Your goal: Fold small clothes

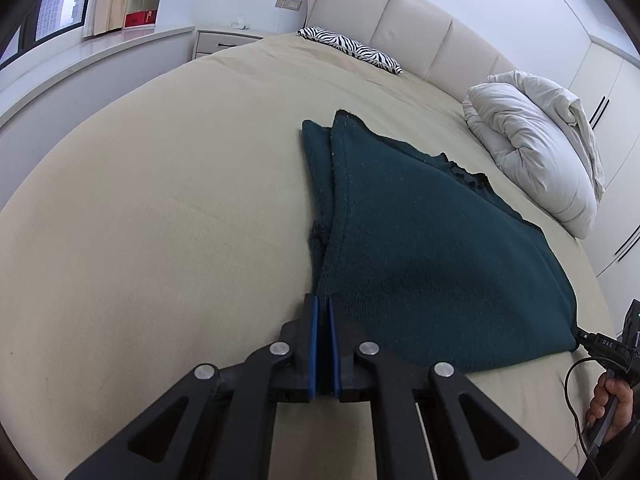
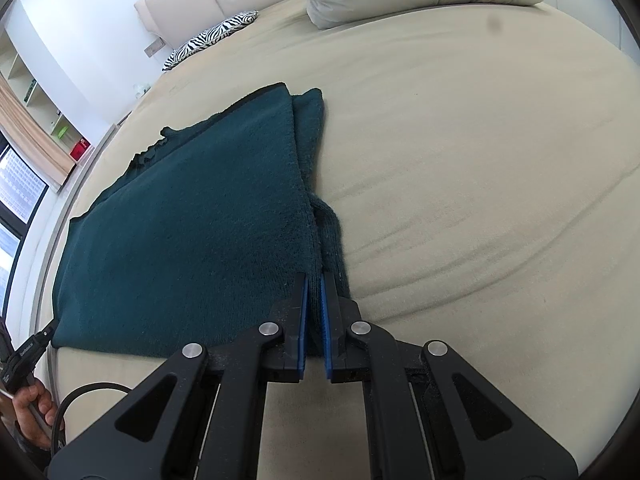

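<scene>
Left gripper (image 1: 322, 306) is seen nearly closed, pinching the near-left corner of the teal garment (image 1: 420, 248); right gripper (image 2: 314, 284) likewise grips the near-right corner; both corners are best lifted together, level and taut, and carried towards the far edge; the fuzzy, thick knit is spread mid-frame on the beige bed (image 1: 160, 220), sleeves tucked beneath.

Dark teal sweater (image 1: 420, 240), beige bedsheet (image 1: 160, 220), zebra-striped black-and-white pillow (image 1: 352, 50), white duvet (image 1: 536, 152).
</scene>
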Tool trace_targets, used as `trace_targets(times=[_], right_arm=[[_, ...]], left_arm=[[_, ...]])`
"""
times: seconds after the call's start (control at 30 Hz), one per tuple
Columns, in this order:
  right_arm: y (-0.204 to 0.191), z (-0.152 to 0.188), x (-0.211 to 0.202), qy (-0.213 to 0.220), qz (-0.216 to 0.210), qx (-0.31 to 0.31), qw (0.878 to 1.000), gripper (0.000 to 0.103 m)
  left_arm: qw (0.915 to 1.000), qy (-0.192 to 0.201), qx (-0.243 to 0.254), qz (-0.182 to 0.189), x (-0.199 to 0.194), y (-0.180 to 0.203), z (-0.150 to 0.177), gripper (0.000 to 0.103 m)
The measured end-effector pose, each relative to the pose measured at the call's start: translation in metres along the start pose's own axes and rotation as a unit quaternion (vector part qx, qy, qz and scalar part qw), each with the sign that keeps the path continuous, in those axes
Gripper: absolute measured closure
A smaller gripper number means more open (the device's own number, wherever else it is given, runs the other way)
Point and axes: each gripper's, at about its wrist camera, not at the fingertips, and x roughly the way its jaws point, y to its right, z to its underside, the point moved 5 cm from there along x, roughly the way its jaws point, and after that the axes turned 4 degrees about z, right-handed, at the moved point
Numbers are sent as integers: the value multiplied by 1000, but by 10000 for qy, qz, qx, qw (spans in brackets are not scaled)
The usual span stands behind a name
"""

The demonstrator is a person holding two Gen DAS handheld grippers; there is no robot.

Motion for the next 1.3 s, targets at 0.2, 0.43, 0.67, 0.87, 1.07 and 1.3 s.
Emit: trace_targets(times=[0.2, 0.43, 0.67, 0.87, 1.07, 1.3], right_arm=[[-1, 0, -3, -32, -75, 33, 10000, 97], [-1, -21, -48, 454, 131, 288, 9985, 72], [-97, -66, -35, 562, -971, -265, 9933, 58], [-194, -94, 54, -163, -2019, -265, 9789, 58], [-188, -106, 137, -558, -2050, 533, 9757, 68], [-69, -116, 128, 234, -2536, 1872, 9487, 99]], left_arm=[[9999, -42, 76, -71, -6, 6, -2, 93], [9975, 543, 337, -296, -33, 30, -41, 75], [9912, 866, 938, -337, 18, 86, -98, 62], [9876, 584, 1340, -574, 84, 110, -109, 62], [9957, 276, 832, -294, 122, 78, -100, 60], [9980, 319, 537, 95, 120, 68, -101, 60]])
